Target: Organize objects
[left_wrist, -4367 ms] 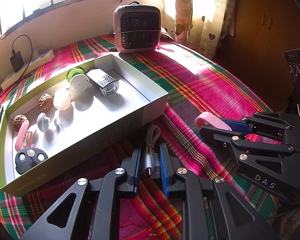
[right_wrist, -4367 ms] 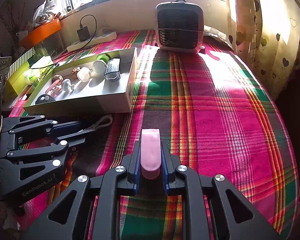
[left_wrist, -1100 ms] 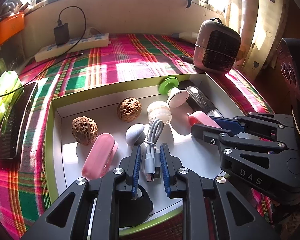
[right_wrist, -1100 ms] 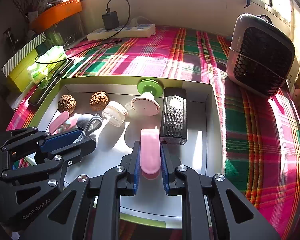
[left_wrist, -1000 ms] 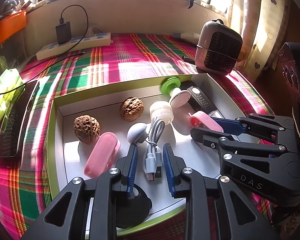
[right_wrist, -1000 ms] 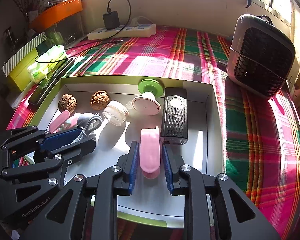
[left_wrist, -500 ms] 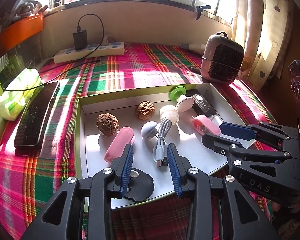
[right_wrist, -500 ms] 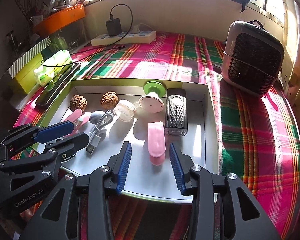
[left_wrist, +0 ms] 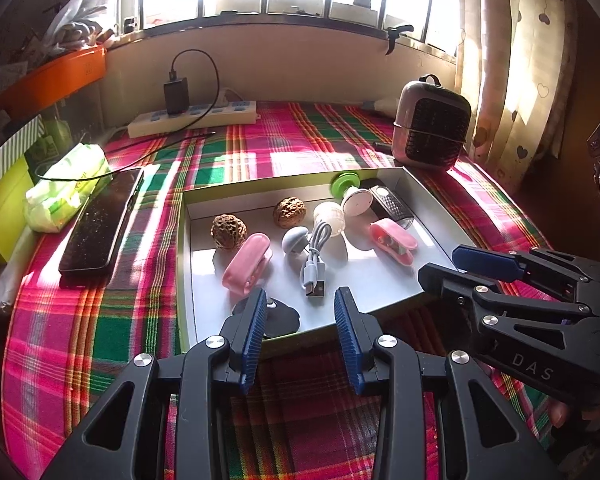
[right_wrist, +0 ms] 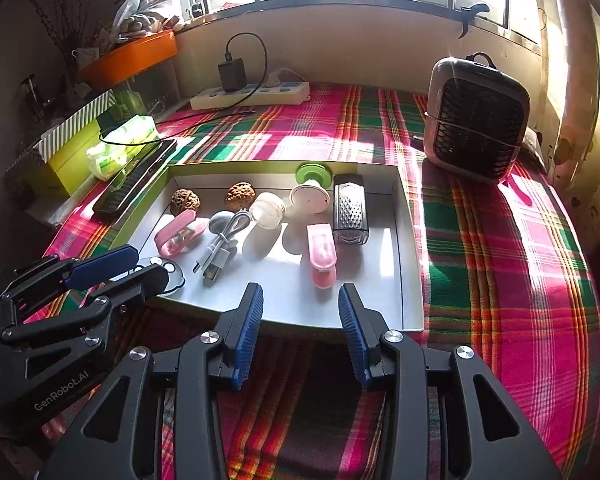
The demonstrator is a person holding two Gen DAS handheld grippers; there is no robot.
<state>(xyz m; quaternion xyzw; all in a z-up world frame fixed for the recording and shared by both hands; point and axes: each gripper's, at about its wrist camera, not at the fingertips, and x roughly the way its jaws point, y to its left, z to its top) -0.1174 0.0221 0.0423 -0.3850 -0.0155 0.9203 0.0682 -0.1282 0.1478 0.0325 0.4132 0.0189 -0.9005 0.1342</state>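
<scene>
Two grippers are being held just short of the near edge of the shallow box [left_wrist: 186,264], above the plaid cloth [right_wrist: 500,248]. The left gripper [left_wrist: 300,336] is being kept with its jaws apart and nothing between them; the grey USB cable [left_wrist: 314,262] is lying loose on the box floor ahead of it, beside a pink clip [left_wrist: 247,264]. The right gripper [right_wrist: 300,332] is likewise being shown spread and empty, with the other pink clip [right_wrist: 321,254] resting in the box just in front, next to the small metal grater [right_wrist: 350,208]. Two walnuts [right_wrist: 185,201] are being seen near the far wall.
</scene>
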